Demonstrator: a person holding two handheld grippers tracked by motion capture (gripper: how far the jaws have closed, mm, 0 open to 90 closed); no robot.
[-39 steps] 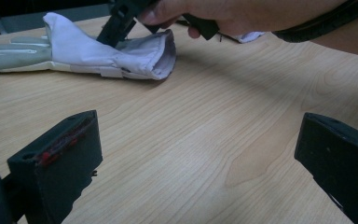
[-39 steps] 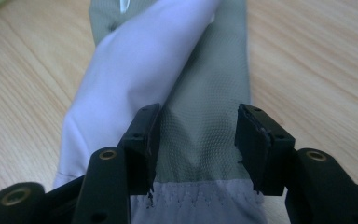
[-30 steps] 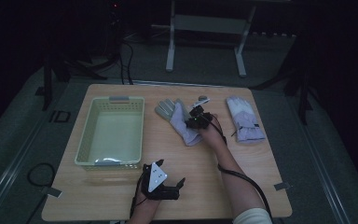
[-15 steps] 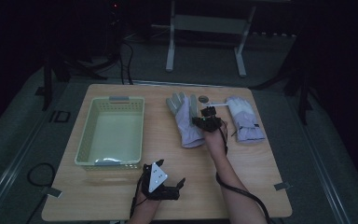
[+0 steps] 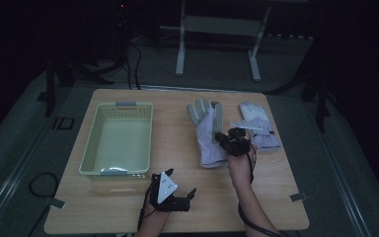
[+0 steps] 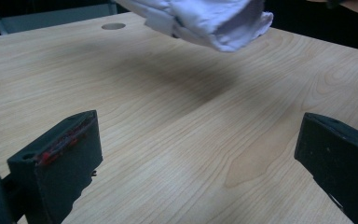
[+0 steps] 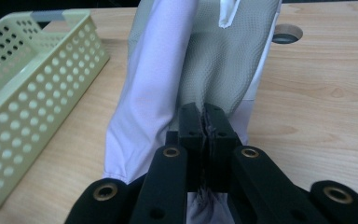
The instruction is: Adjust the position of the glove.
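In the high view, the glove [image 5: 208,133] is held at its cuff edge by the right gripper [image 5: 225,139], its long axis running away toward the far edge, with the basket [image 5: 117,139] well to its left. In the left gripper view, the jaws stand wide apart and empty over the table [image 6: 177,140]. In the right gripper view, the jaws are clamped together on the fabric.

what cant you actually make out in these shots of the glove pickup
- Glove cuff, right gripper view: the right gripper, shut on the fabric, covers the pinched part.
- Same glove's fingers, left gripper view: cut off by the top edge.
- Second glove, high view: a grey plate covers part of it; the dim light hides its texture.
- Basket contents, high view: a pale shape at the near end, too dim to identify.
- Left gripper, high view: too small to judge; its own view shows the jaws apart.
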